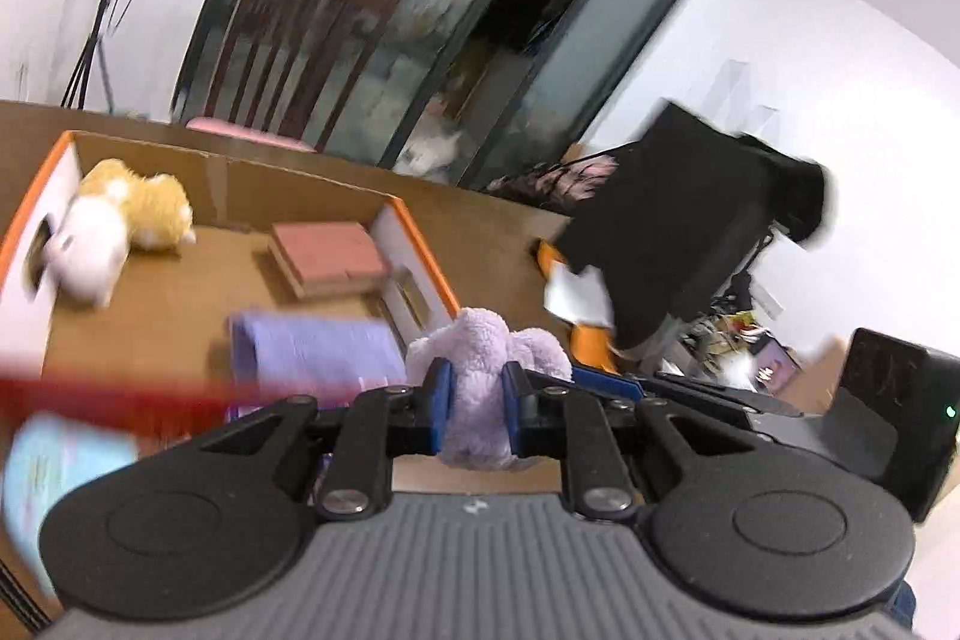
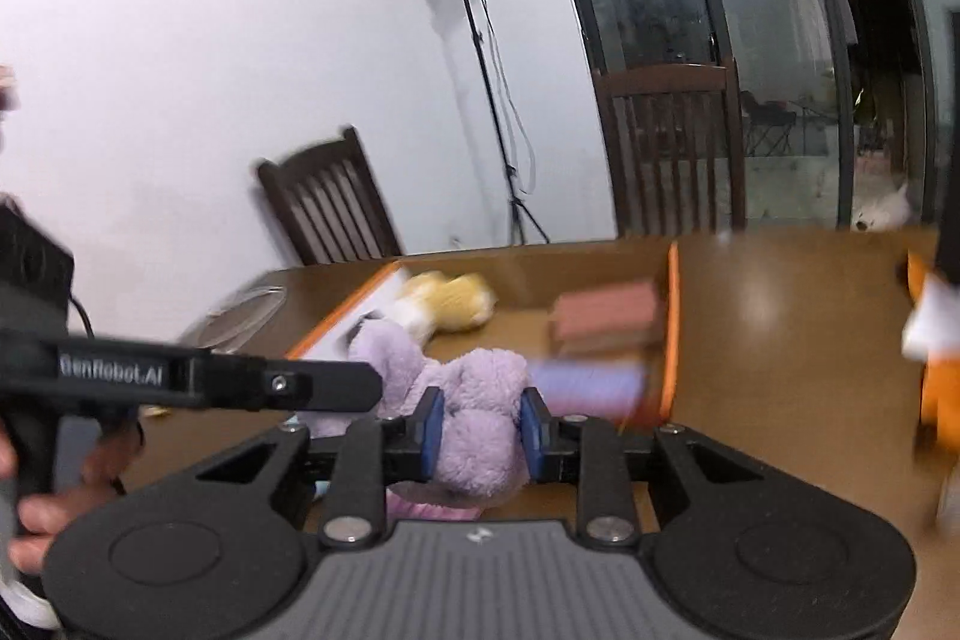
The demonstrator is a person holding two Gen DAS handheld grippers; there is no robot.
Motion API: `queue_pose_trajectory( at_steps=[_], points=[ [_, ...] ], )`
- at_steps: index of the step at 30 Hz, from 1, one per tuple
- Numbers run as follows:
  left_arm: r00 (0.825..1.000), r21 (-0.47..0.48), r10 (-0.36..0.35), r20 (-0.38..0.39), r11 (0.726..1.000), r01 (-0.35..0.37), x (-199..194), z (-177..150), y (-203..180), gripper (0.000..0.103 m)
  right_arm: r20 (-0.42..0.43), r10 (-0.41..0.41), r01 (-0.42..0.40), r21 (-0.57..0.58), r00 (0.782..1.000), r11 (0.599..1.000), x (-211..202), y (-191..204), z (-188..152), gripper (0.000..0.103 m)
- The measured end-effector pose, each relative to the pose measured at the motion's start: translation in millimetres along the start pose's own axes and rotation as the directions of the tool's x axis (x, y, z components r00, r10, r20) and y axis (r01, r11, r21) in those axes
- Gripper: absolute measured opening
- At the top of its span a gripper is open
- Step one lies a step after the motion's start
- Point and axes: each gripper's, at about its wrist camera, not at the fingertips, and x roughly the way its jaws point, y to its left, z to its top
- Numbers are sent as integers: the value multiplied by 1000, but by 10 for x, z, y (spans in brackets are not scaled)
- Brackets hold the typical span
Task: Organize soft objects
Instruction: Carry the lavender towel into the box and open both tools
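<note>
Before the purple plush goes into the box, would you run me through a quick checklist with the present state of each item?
1. Left gripper shut on the purple plush: ok.
2. Right gripper shut on the same plush: ok.
3. Plush lifted off the table: cannot tell.
4. Free floor in the box between the yellow plush and pink cloth: ok.
5. Purple cloth out of the drop path: cannot tell, blurred.
</note>
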Motion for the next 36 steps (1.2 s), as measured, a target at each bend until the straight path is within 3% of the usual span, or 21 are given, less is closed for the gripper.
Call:
queue_pose_trajectory(
  at_steps=[3,7,9,11,14,19,24,25,28,32,36],
  points=[
    [995,-72,66,-80,995,-72,560,412,286,18,-107,-70,68,-26,992,997,713,-256,487,25],
    [961,-116,180,-209,971,-207,1204,527,646,16,-280,-162,152,-58,946,987,1615,-478,714,25],
    [950,-139,219,-222,957,-253,1365,533,781,16,-334,-213,194,-89,918,977,1914,-514,708,24],
    [957,-177,217,-193,952,-251,1412,548,894,17,-313,-233,207,-113,921,972,2075,-519,697,24],
    [953,-179,241,-182,945,-273,1463,540,959,18,-254,-236,206,-142,938,968,2154,-505,641,26],
    [947,-155,240,-212,949,-275,1547,410,925,29,-209,-313,258,-254,926,932,2187,-454,381,29],
    [941,-175,247,-230,941,-290,1506,462,928,57,-244,-333,269,-262,911,927,2217,-412,423,32],
    [943,-175,246,-226,942,-287,1491,476,945,60,-251,-341,275,-263,906,925,2197,-407,449,40],
    [949,-136,252,-192,950,-279,1274,525,852,64,-243,-331,272,-246,912,930,2064,-406,546,57],
    [958,-32,265,-112,962,-271,828,626,586,66,-177,-319,277,-226,931,934,1716,-400,746,59],
    [949,60,315,-25,948,-314,391,671,326,68,-115,-300,275,-192,947,942,1297,-393,967,63]
  ],
)
